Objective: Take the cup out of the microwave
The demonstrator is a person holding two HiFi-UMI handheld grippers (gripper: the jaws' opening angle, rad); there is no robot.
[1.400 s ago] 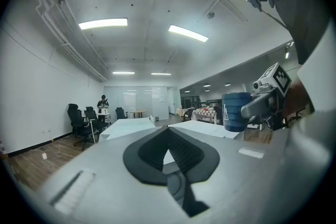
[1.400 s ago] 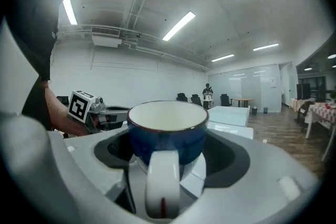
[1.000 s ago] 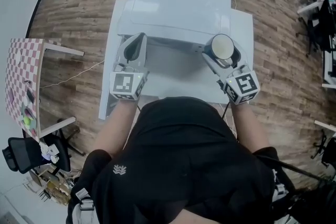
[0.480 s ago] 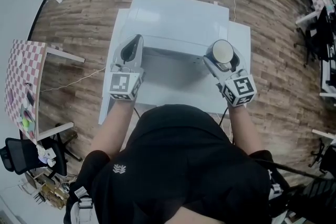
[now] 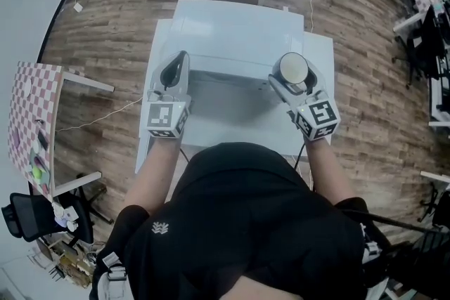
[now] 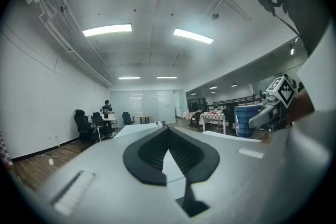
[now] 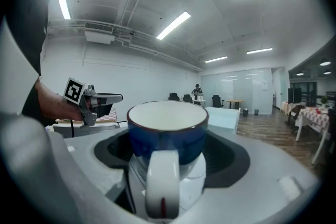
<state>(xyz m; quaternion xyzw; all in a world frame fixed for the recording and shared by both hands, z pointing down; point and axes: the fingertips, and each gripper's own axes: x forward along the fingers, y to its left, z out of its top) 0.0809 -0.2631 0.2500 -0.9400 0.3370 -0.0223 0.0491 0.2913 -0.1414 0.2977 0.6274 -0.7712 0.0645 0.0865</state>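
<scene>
At 2 o'clock in the head view, the blue ceramic cup with a white inside (image 5: 293, 67) is gripped upright by the right gripper (image 5: 295, 77), in front of the white box-shaped microwave (image 5: 239, 24) at 12 o'clock. At 10 o'clock, the left gripper (image 5: 181, 61) is pinched together, empty. Removal is judged done; only setting the cup down is left.

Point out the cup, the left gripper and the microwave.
cup (image 7: 168, 139): right gripper view, on its blue outer wall.
left gripper (image 6: 168, 131): left gripper view, where its fingertips meet.
microwave (image 5: 235, 31): head view, on its white top panel.
</scene>
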